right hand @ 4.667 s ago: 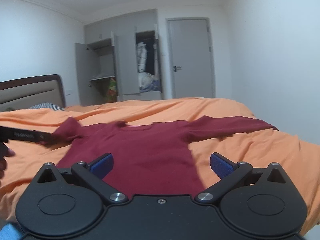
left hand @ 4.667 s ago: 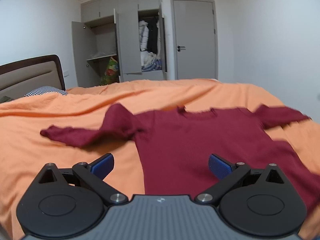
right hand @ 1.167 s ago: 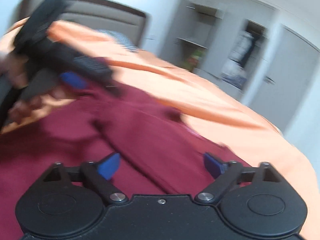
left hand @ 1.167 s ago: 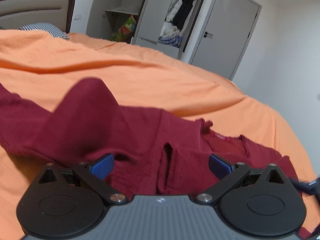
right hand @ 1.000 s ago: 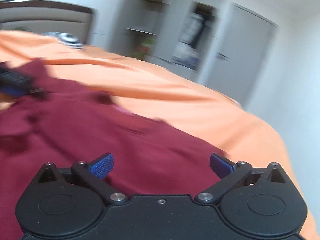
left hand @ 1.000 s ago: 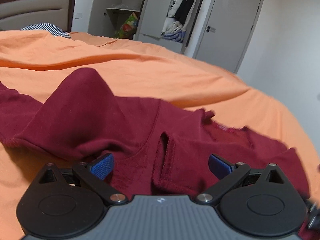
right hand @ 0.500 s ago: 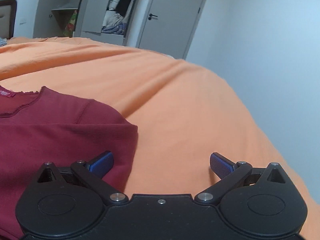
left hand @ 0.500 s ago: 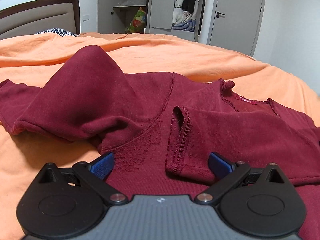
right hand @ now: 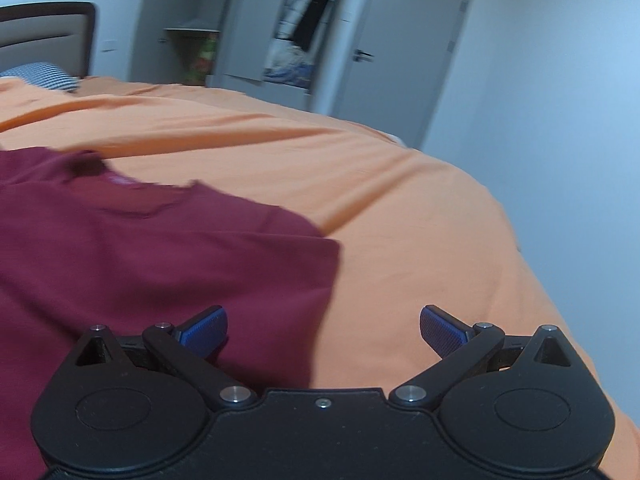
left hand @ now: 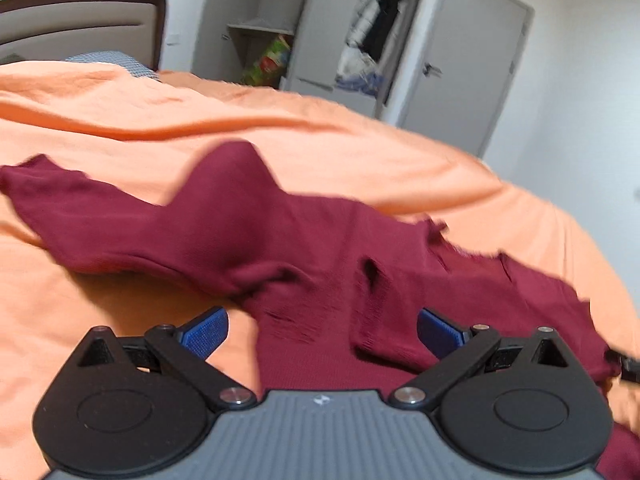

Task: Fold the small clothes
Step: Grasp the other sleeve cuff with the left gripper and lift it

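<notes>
A dark red long-sleeved top [left hand: 320,248] lies on the orange bedspread [left hand: 120,120]. One sleeve [left hand: 100,216] trails off to the left, bunched into a peak. The other sleeve is folded across the chest, its cuff [left hand: 372,300] near the middle. My left gripper [left hand: 322,332] hovers open just above the chest by that cuff, holding nothing. In the right wrist view the top [right hand: 140,256] shows its folded right shoulder edge. My right gripper [right hand: 322,330] hangs open over that edge, left pad above cloth, right pad above the bedspread [right hand: 400,200].
A padded headboard [left hand: 80,24] and a checked pillow [left hand: 108,60] sit at the far left. Behind the bed stand an open wardrobe [left hand: 372,40] with hanging clothes and a shut grey door [left hand: 472,60]. The bed's edge drops off at the right [right hand: 532,264].
The right sleeve now lies folded across the chest. Over the last half second both grippers pulled back and rose a little; both views are blurred by motion. Both stay open.
</notes>
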The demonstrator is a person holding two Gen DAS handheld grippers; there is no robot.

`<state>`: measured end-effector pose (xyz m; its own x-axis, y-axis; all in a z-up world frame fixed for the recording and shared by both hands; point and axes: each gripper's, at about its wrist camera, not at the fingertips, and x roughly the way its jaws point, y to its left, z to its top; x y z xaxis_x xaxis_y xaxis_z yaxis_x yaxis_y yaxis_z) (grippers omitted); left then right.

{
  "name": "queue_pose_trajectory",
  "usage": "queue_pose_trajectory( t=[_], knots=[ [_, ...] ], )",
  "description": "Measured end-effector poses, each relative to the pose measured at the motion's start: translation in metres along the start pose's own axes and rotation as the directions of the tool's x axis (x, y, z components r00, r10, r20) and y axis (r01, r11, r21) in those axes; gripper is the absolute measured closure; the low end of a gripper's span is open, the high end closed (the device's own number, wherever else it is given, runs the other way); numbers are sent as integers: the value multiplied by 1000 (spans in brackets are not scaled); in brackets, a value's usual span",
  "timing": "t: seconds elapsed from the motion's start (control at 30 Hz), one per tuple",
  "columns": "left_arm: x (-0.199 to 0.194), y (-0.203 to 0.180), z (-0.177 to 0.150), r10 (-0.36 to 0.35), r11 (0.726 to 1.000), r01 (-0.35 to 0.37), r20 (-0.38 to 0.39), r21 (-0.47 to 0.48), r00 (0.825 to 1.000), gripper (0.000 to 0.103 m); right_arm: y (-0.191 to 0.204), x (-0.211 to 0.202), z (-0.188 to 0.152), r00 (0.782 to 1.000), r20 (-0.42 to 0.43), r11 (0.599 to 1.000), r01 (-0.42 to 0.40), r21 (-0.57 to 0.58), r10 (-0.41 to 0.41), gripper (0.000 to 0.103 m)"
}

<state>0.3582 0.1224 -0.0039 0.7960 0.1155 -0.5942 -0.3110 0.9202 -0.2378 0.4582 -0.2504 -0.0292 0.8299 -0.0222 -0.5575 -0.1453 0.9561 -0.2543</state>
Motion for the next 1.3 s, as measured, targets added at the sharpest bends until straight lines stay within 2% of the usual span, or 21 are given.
queue_pose_trajectory(
  t=[0.1, 0.2, 0.3, 0.37, 0.43, 0.53, 0.63, 0.7, 0.8, 0.83, 0.87, 0.9, 0.97, 1.07, 1.2, 1.23, 1.3],
  knots=[
    [-13, 29, 10, 63, 997, -62, 32, -44, 997, 0, 12, -28, -1, 999, 14, 999, -49, -5, 49, 1],
    [-18, 66, 20, 178, 980, -172, 50, -102, 983, 0, 27, -55, -3, 995, 37, 996, -91, -10, 92, 1],
    [-22, 108, 33, 321, 934, -301, 84, -191, 943, 0, 44, -80, -9, 989, 49, 990, -142, -10, 142, 1],
    [-22, 139, 44, 389, 900, -355, 97, -253, 916, 0, 58, -94, -14, 983, 53, 985, -173, -27, 174, 1],
    [-19, 168, 55, 407, 880, -364, 90, -304, 909, 0, 70, -105, -18, 982, 58, 984, -175, -43, 178, 1],
    [-6, 207, 68, 388, 856, -332, 68, -396, 919, 0, 81, -112, -23, 983, 47, 984, -175, -26, 176, 1],
    [2, 232, 73, 379, 826, -294, 86, -480, 922, 1, 87, -117, -29, 983, 17, 983, -184, 12, 184, 1],
    [5, 240, 79, 365, 822, -269, 103, -501, 925, 1, 92, -119, -33, 984, -1, 984, -176, 14, 176, 1],
    [14, 246, 87, 358, 825, -257, 114, -504, 927, 17, 97, -122, -37, 987, -12, 987, -163, 1, 163, 1],
    [20, 248, 89, 333, 834, -241, 105, -496, 937, 31, 99, -123, -37, 987, -14, 987, -160, 1, 160, 1],
    [25, 251, 92, 328, 832, -241, 93, -500, 940, 45, 99, -124, -38, 987, -16, 987, -160, 3, 160, 1],
    [30, 253, 93, 330, 829, -248, 80, -502, 941, 52, 99, -125, -38, 987, -17, 987, -160, 7, 160, 1],
    [37, 254, 95, 339, 826, -264, 66, -498, 938, 73, 98, -125, -38, 987, -16, 987, -159, 13, 159, 1],
    [40, 256, 95, 351, 824, -277, 61, -494, 934, 95, 97, -127, -37, 989, -11, 989, -148, 18, 148, 1],
    [24, 257, 99, 340, 838, -247, 110, -487, 934, 99, 95, -127, -36, 988, -9, 987, -154, 35, 155, 1],
    [18, 253, 103, 345, 843, -244, 135, -479, 929, 99, 95, -127, -36, 988, -8, 987, -155, 33, 155, 1],
    [3, 248, 111, 371, 852, -246, 201, -463, 907, 100, 95, -126, -35, 988, -5, 987, -157, 31, 157, 1]
  ],
)
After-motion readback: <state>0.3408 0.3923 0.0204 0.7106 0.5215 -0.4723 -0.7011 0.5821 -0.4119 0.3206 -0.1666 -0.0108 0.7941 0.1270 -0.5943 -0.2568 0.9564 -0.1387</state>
